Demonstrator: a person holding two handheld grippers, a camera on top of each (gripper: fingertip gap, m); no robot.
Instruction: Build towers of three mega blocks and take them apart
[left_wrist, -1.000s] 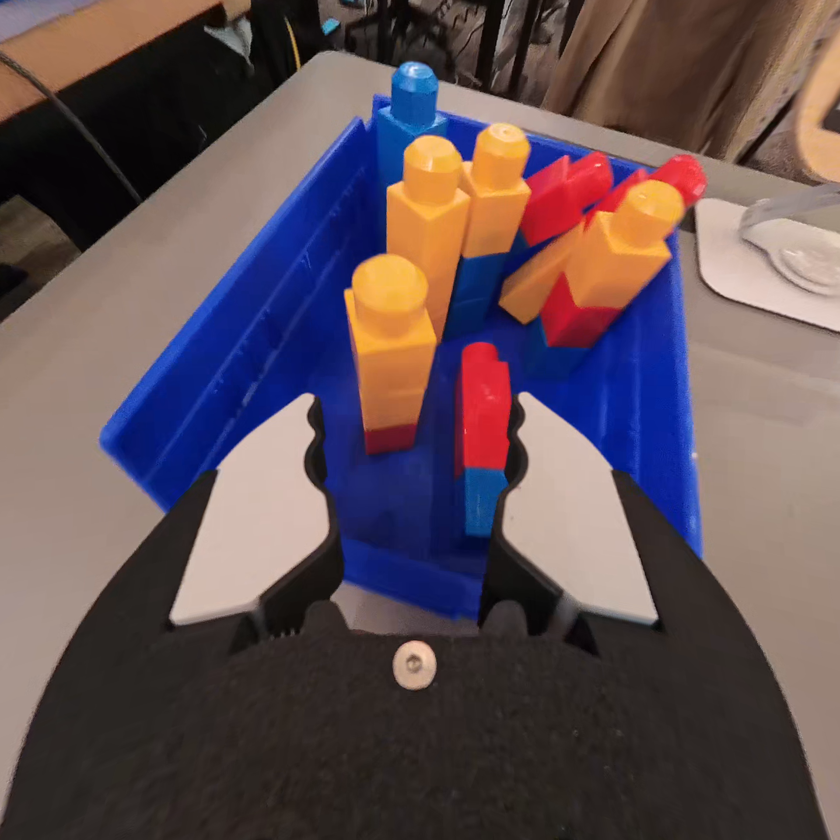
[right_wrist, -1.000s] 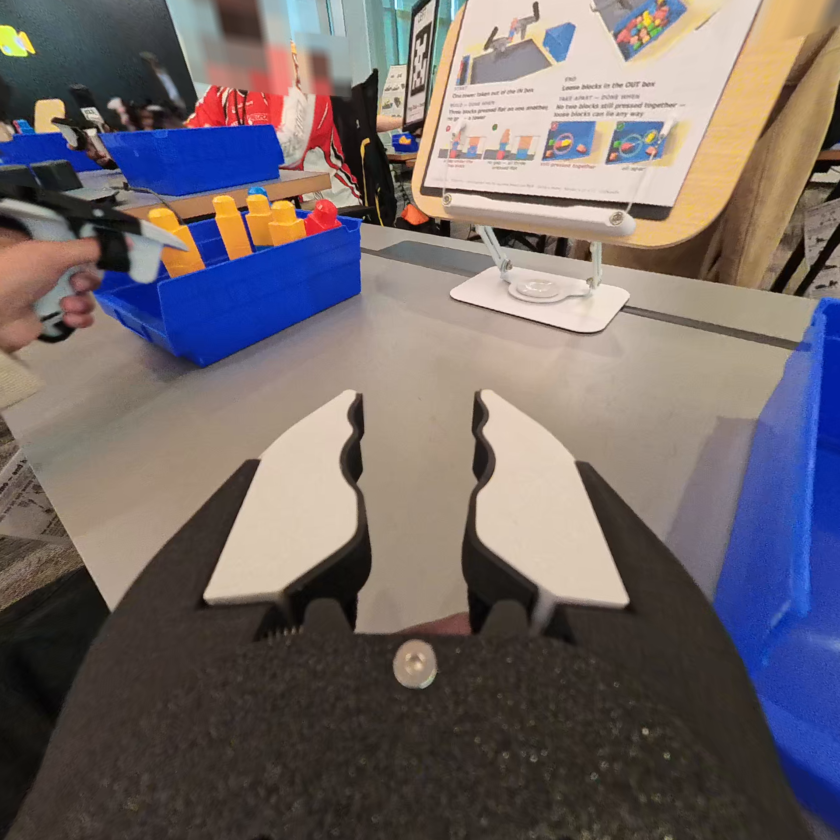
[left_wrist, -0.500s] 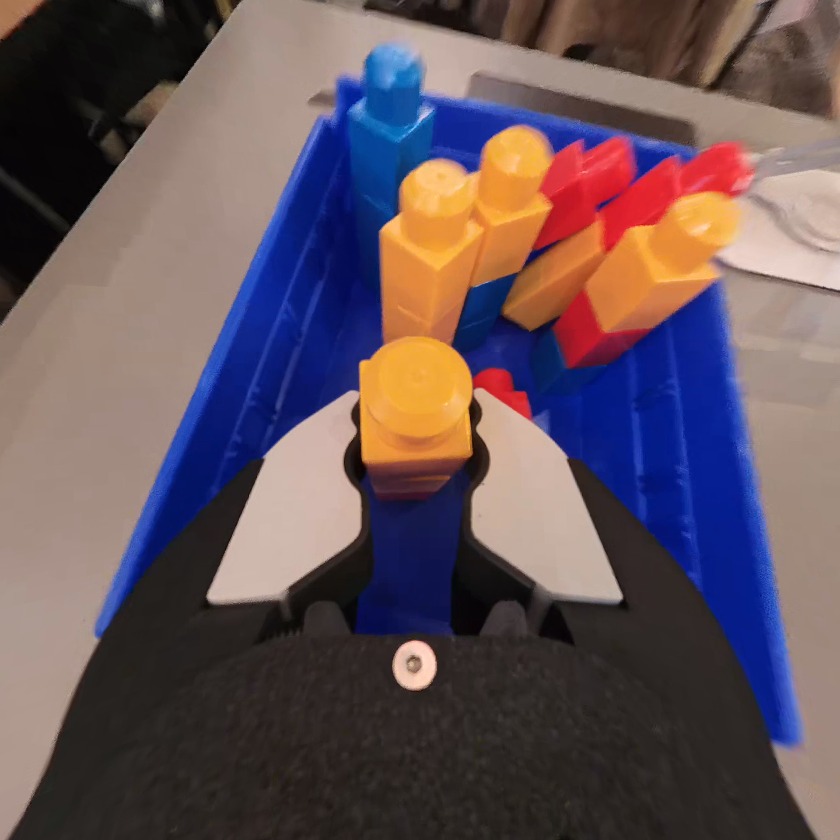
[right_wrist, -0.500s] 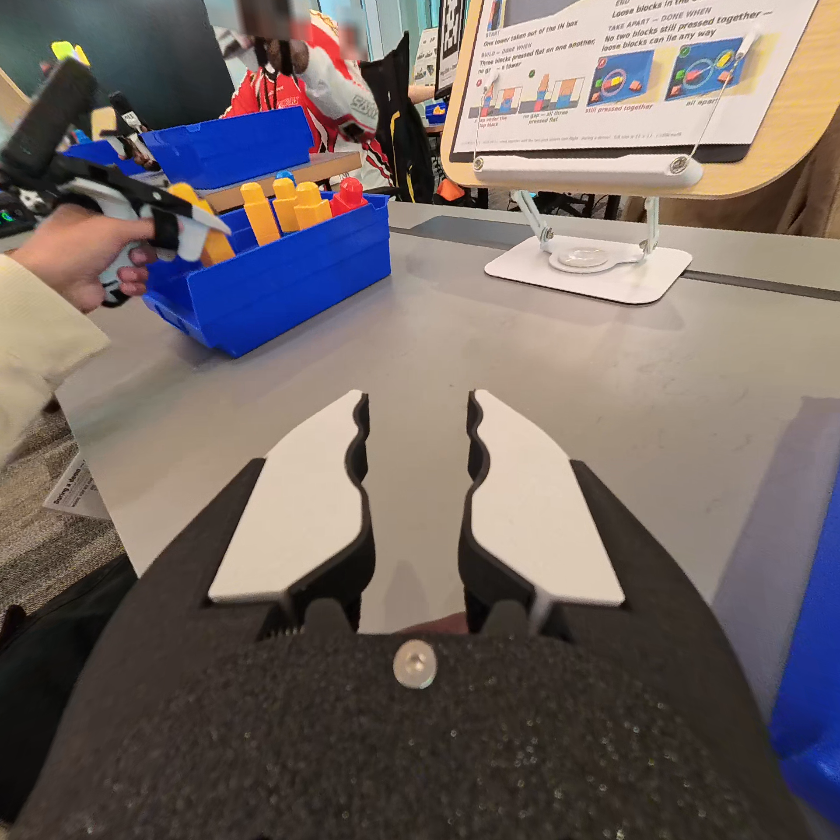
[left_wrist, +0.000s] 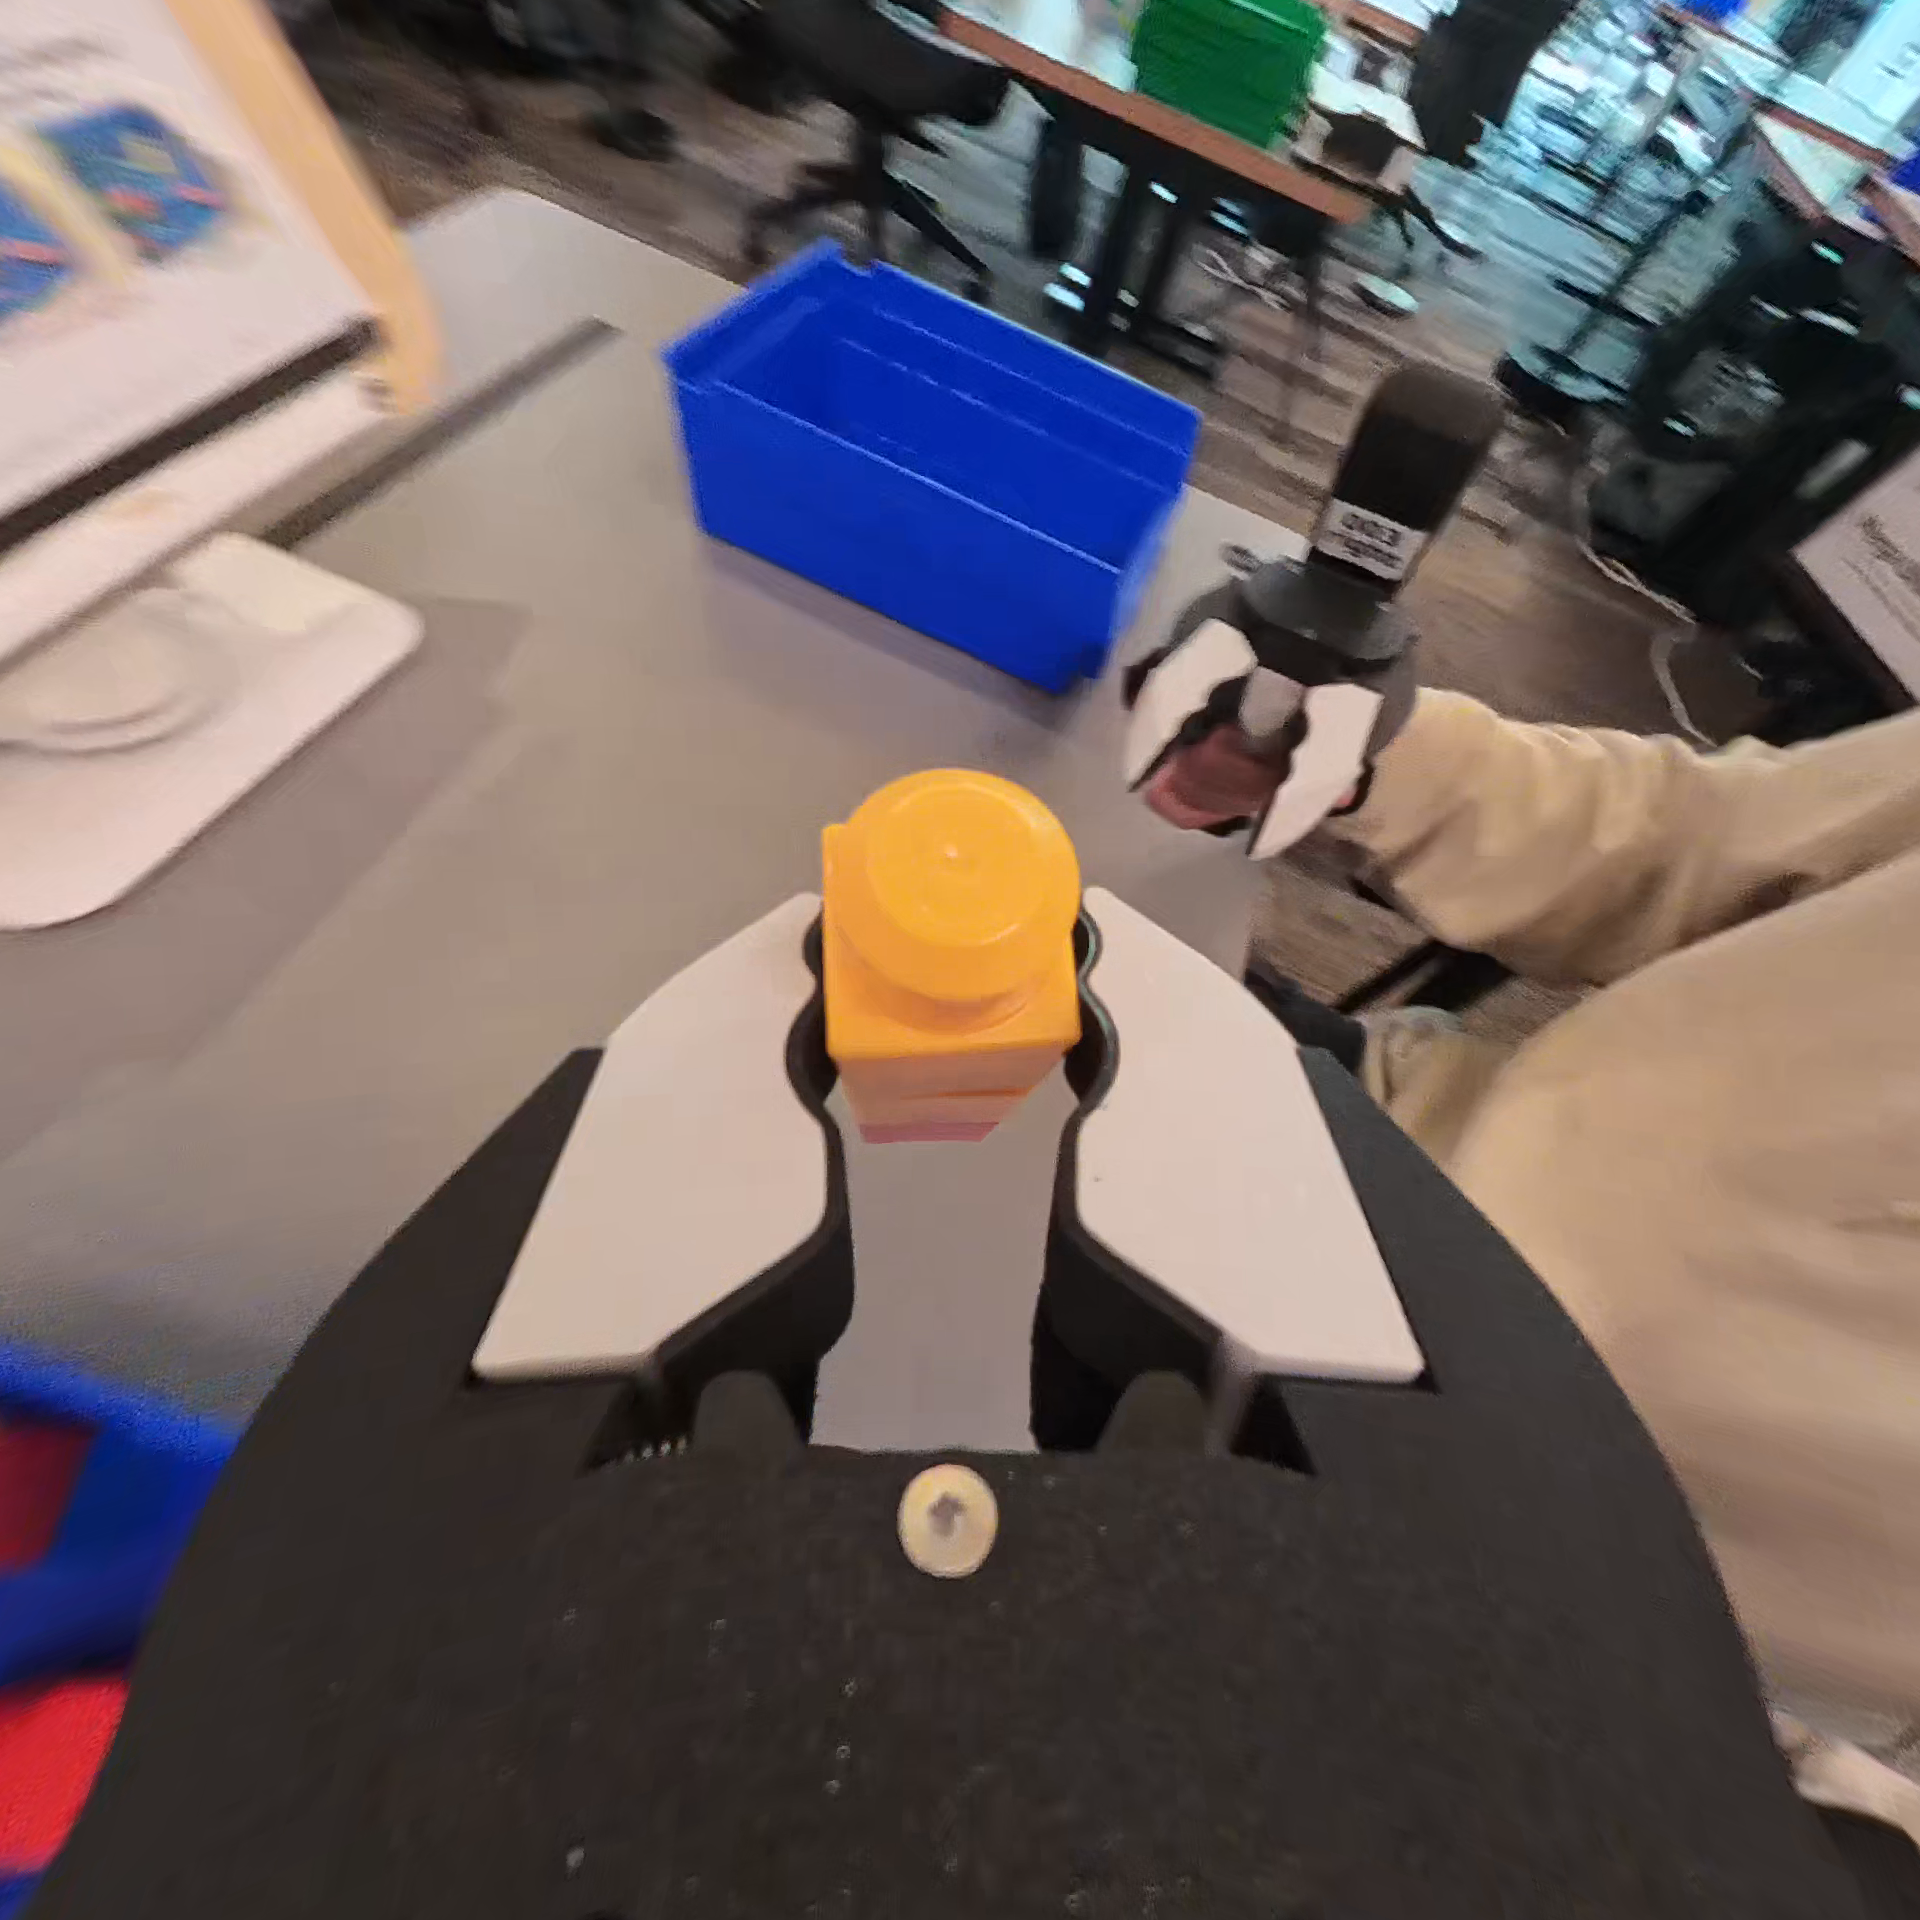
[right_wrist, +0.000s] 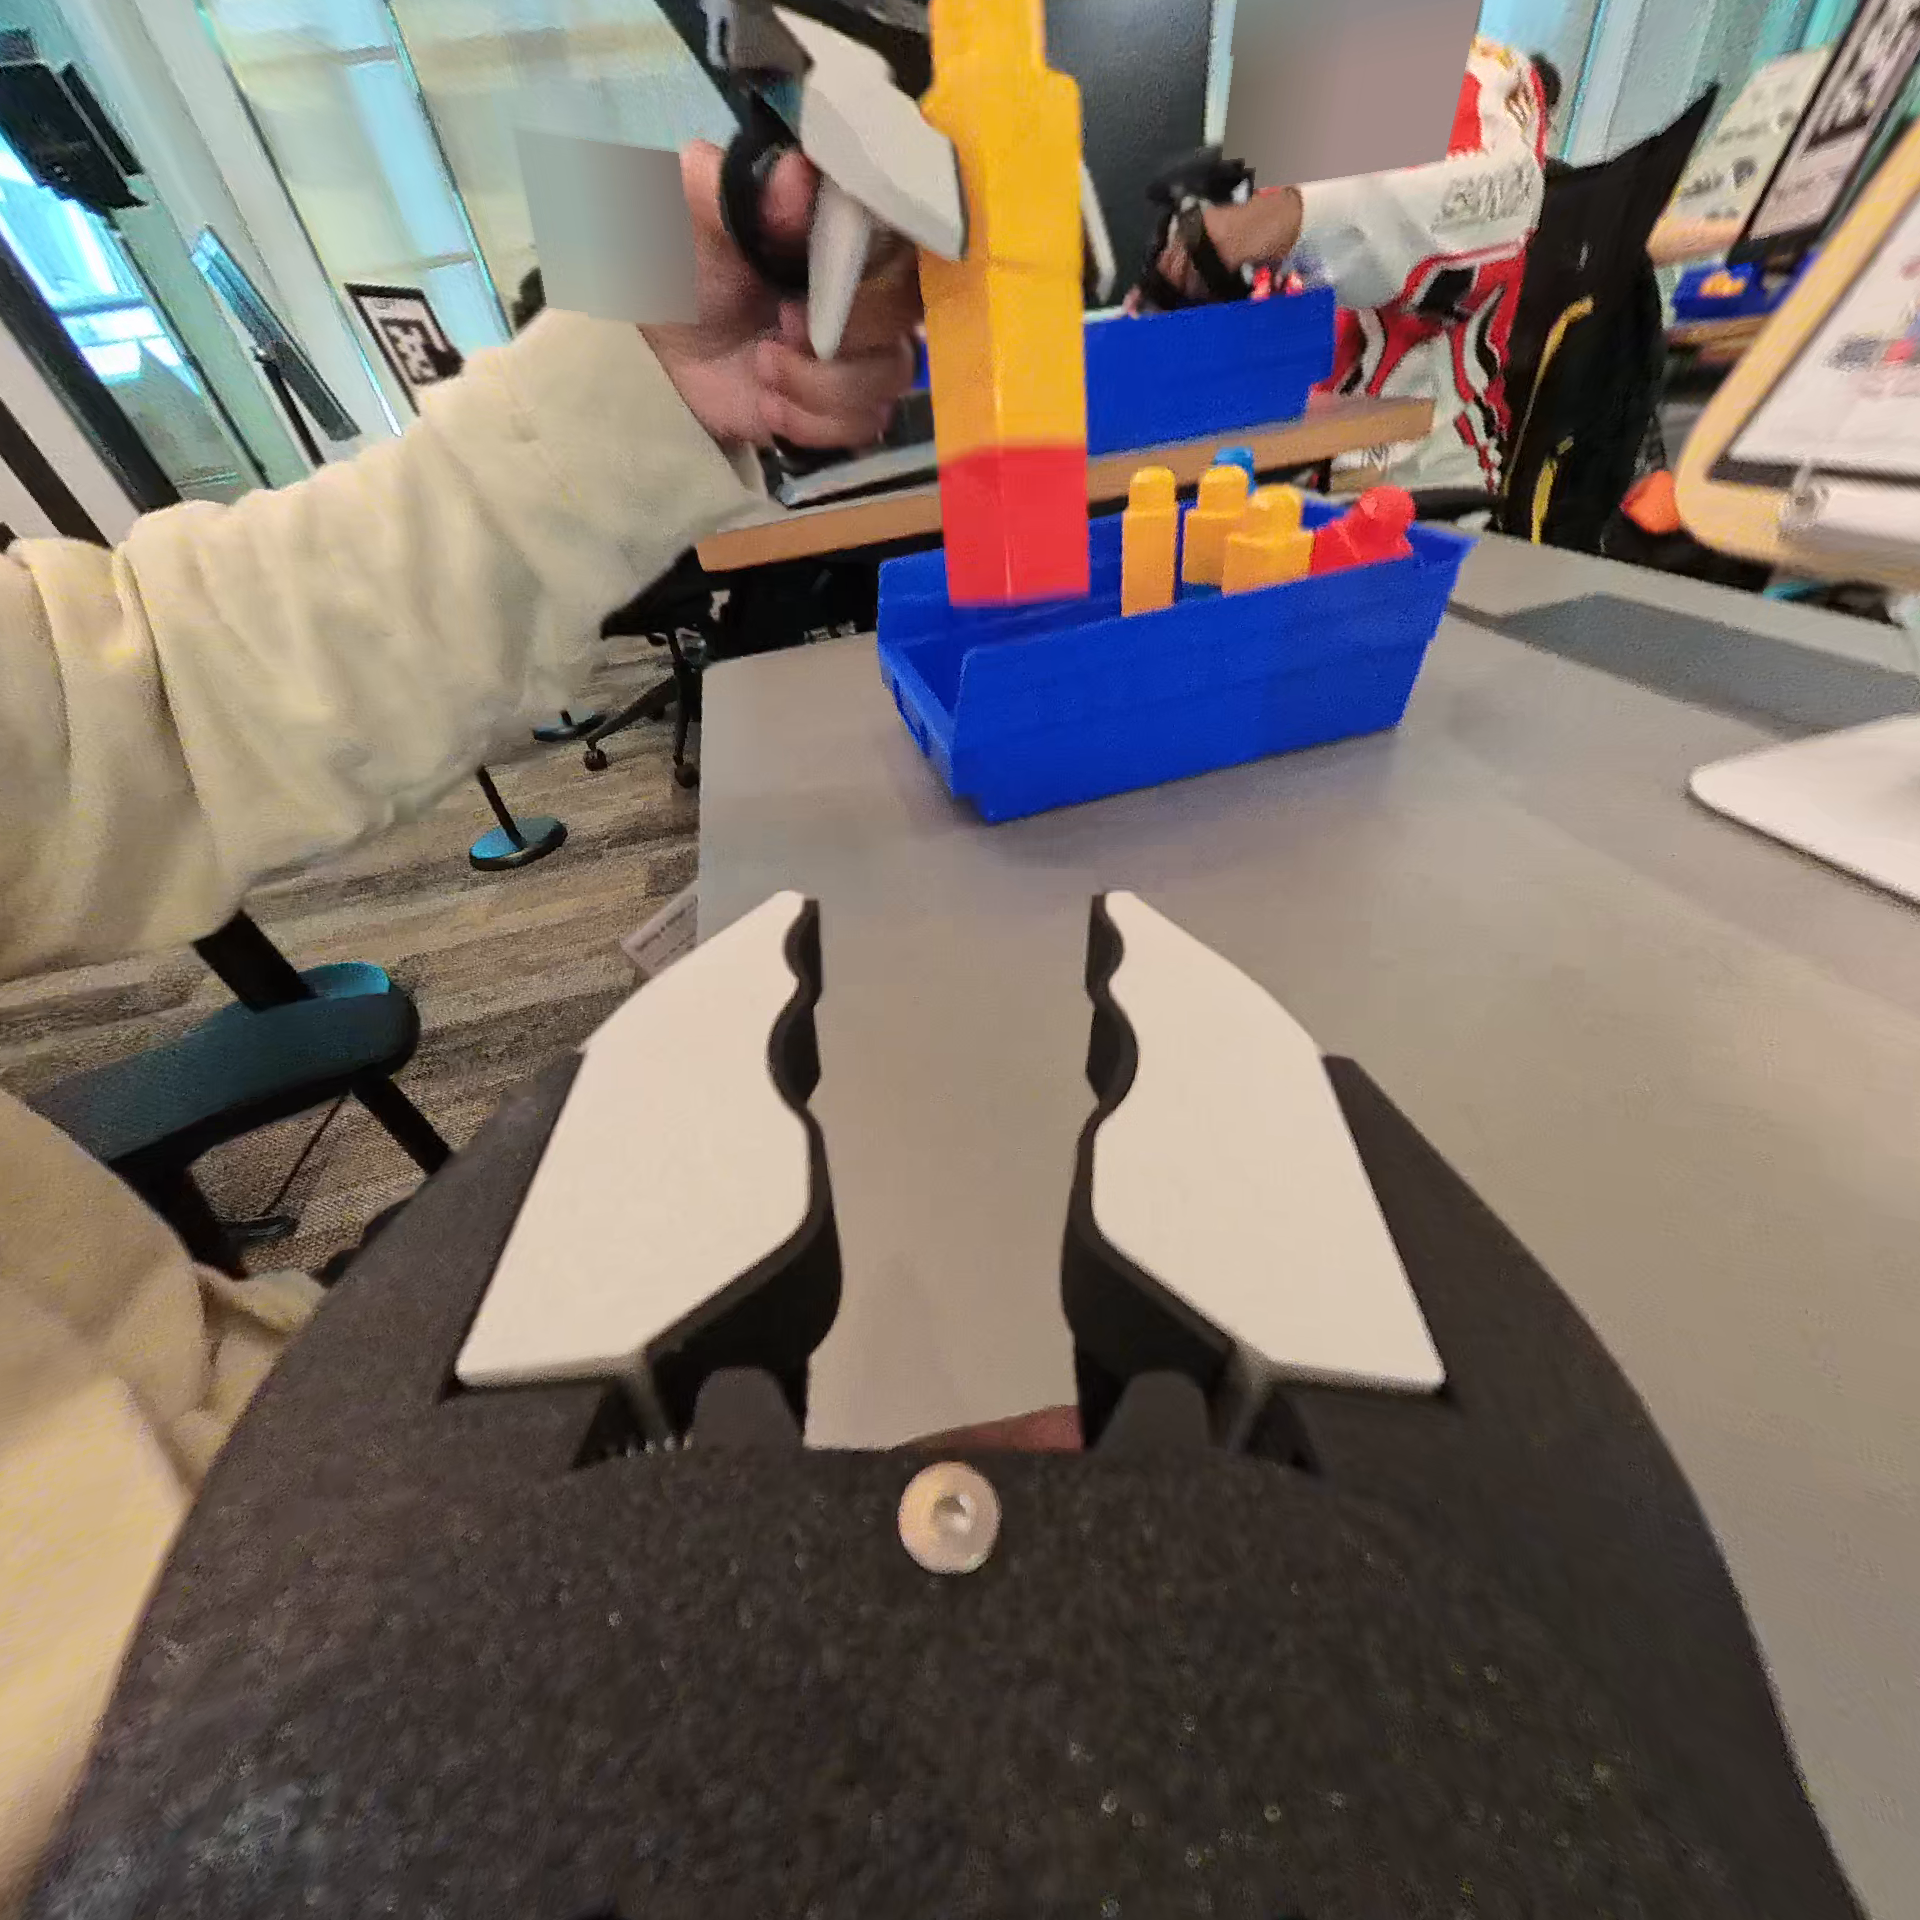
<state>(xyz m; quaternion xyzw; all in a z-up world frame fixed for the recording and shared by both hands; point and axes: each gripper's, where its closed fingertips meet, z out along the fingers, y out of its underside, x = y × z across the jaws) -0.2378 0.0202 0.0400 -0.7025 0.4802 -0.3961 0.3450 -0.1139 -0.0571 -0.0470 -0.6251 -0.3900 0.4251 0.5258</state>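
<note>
Left claw (left_wrist: 951, 966) grips a yellow-and-red block tower (left_wrist: 948, 935) between its pads. Right claw (right_wrist: 951, 935) hangs open over the grey table (right_wrist: 1455, 987), blue bin (right_wrist: 1195, 707) ahead.

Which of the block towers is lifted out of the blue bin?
The yellow-yellow-red tower, clamped in the left gripper and hanging in the air. The other towers stand inside the blue bin.

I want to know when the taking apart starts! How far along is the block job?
One tower, two yellow blocks on a red one, is out of the bin of towers and clamped in the left tool. The right tool is open with nothing in it. All three blocks are still joined, more towers wait, and the other bin looks bare.
</note>
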